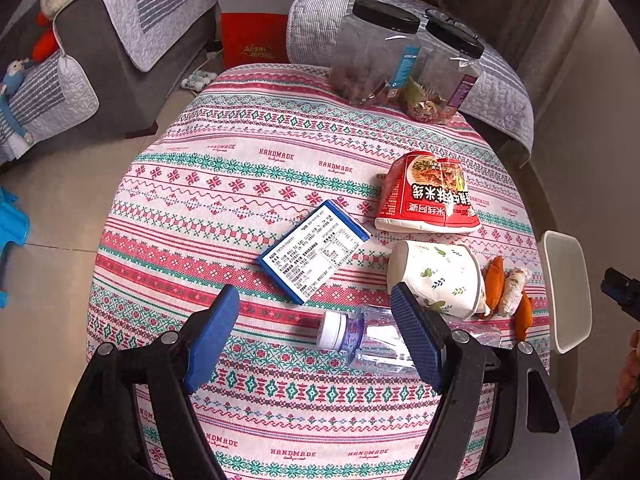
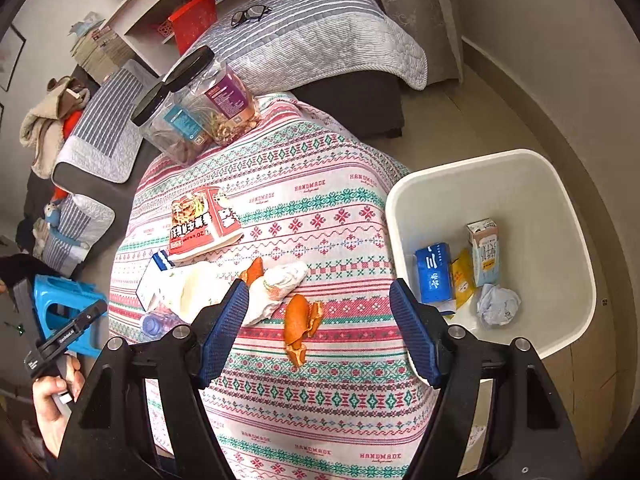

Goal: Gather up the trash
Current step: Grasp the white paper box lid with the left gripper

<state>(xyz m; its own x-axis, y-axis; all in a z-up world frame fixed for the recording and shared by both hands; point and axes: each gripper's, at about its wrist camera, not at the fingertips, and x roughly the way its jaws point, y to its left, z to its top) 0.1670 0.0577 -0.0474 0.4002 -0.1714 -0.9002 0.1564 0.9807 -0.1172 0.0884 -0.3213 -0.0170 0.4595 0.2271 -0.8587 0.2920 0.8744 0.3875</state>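
Note:
A table with a patterned cloth [image 1: 248, 184] holds trash. A crushed clear plastic bottle [image 1: 360, 338] with a white cap lies between my open left gripper's [image 1: 316, 334] fingers. Beyond it lie a blue box [image 1: 314, 250], a tipped paper cup [image 1: 438, 276], a red noodle tub [image 1: 428, 196], orange peel [image 1: 494, 282] and a crumpled tissue [image 1: 514, 290]. My right gripper [image 2: 318, 330] is open and empty above the table, with orange peel [image 2: 300, 322] between its fingers and the tissue [image 2: 284, 280] just beyond. A white bin [image 2: 560, 208] at right holds cartons and crumpled paper.
Two black-lidded clear jars [image 1: 376, 52] of snacks stand at the table's far edge. Sofas with striped covers [image 1: 132, 12] surround the table. A blue stool [image 2: 60, 304] stands on the floor left. The bin's rim [image 1: 568, 292] touches the table's right side.

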